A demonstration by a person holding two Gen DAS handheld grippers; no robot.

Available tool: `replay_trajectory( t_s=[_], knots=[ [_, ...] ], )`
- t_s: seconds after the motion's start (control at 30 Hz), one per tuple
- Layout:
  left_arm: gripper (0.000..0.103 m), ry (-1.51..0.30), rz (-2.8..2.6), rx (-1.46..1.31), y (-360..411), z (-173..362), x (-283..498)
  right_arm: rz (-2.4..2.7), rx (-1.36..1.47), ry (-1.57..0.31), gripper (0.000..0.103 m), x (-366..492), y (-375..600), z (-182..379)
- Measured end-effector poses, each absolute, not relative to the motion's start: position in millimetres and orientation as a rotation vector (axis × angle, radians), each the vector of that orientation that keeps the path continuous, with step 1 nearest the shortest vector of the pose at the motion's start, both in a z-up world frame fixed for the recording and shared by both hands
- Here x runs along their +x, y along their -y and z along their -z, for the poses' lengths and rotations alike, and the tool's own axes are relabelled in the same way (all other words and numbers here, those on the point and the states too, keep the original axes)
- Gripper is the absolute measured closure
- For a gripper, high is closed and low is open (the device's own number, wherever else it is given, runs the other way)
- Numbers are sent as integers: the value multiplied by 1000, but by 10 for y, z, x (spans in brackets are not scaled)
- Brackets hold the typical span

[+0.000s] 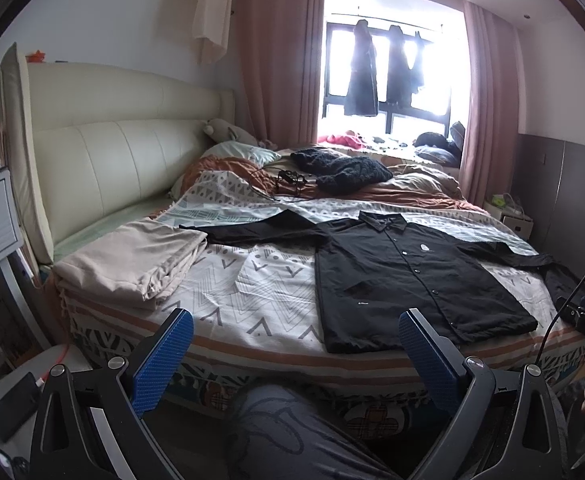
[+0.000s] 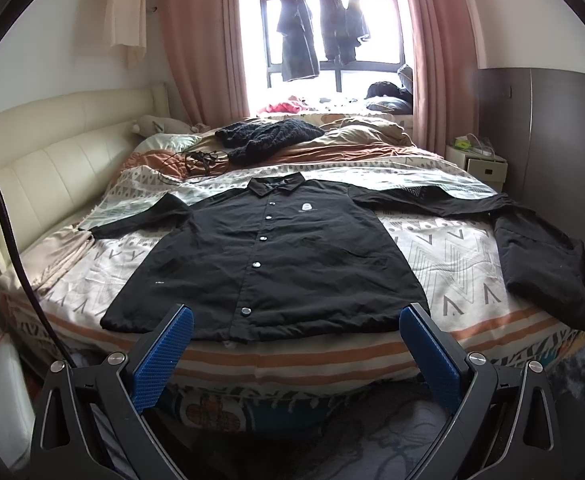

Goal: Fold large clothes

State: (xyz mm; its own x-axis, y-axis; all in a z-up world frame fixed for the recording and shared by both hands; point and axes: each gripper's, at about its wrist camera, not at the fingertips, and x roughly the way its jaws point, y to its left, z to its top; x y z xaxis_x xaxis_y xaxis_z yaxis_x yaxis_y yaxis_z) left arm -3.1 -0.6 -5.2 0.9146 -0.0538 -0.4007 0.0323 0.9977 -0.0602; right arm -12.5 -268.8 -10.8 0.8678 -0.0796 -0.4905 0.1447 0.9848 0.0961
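- Bedroom walls, pink curtains [image 2: 196, 40] and a bright window [image 2: 332, 32] with dark clothes hung in front of it are seen behind a big bed.
- The bed is covered by a white sheet with grey zigzag shapes and orange stripes [image 2: 444, 248], and a cream padded headboard [image 1: 104, 140] stands at its left side.
- A black button-up shirt with a collar and white snaps [image 2: 268, 264] is laid flat on the sheet, front side up, near the close edge of the bed.
- Both sleeves are spread out to the sides, and the collar is pointed toward the window.
- The left sleeve tip is touching a folded beige cloth pile [image 1: 132, 260] that is set at the left side of the bed.
- A folded black garment [image 2: 544, 264] is placed at the right side of the bed, just beside the right sleeve.
- A dark knitted sweater [image 2: 268, 136] is left in a heap farther back, on rumpled orange and tan bedding.
- A black cable tangle [image 2: 200, 160] is lying just beside the sweater.
- The left gripper with blue ridged pads [image 1: 295, 340] is held in the air in front of the bed, off to the left of the shirt; its jaws are spread wide and nothing is pinched.
- The right gripper with blue ridged pads [image 2: 296, 340] is held in front of the shirt's bottom hem; its jaws are spread wide too, and the shirt is not touched.
- A small white bedside cabinet [image 2: 480, 164] is seen by the right wall.
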Motion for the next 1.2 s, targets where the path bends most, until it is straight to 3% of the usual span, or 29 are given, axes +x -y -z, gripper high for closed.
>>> replay_trajectory(
  t_s=[1.2],
  knots=[
    [1,-417,24,-69,-130,14,-93,129,109,-504,0,-124,2756,-150]
  ],
)
